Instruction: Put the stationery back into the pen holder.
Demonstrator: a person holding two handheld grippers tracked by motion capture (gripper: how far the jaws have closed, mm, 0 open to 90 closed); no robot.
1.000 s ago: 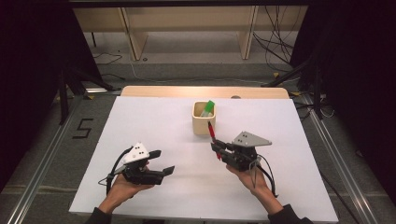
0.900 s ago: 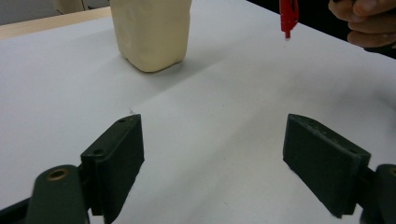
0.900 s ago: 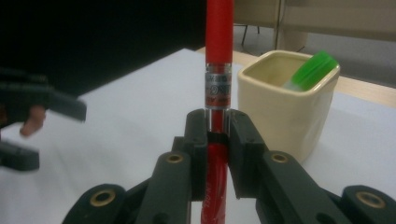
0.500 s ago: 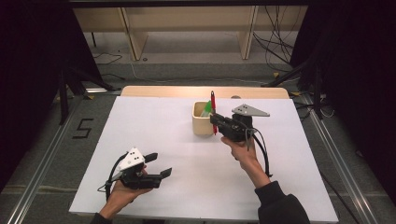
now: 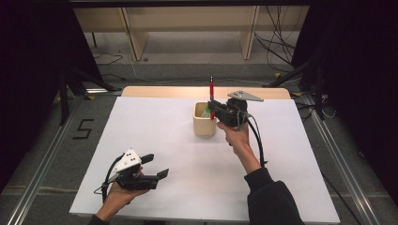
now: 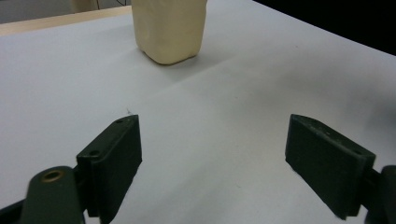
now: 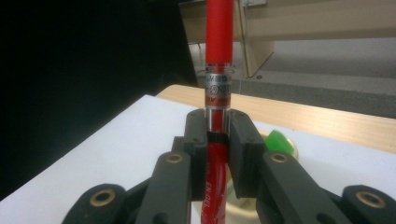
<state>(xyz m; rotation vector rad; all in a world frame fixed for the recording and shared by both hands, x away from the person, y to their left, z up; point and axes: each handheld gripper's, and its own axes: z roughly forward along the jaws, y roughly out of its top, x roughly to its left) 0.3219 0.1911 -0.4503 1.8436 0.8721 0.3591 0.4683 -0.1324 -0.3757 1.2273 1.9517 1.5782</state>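
Observation:
A red pen (image 5: 211, 93) stands upright over the cream cup (image 5: 204, 124) at the back middle of the white table. My right gripper (image 5: 213, 111) is shut on the pen's middle, at the cup's right rim. In the right gripper view the red pen (image 7: 218, 84) rises between the closed jaws, and a green item (image 7: 276, 140) pokes out of the cup behind them. The same green item (image 5: 205, 112) sits inside the cup in the high view. My left gripper (image 5: 156, 167) rests open near the table's front left, holding nothing. Its view looks across the table to the cream cup (image 6: 169, 28).
The white table sheet (image 5: 155, 131) ends at a wooden strip (image 5: 159, 91) along the back. Cables trail from both grippers. A wooden frame and loose cables stand on the floor beyond the table, and metal rails run along both sides.
My right gripper carried the red pen from mid-table back to the cup and turned it from slanted to upright. The left gripper shifted slightly toward the front.

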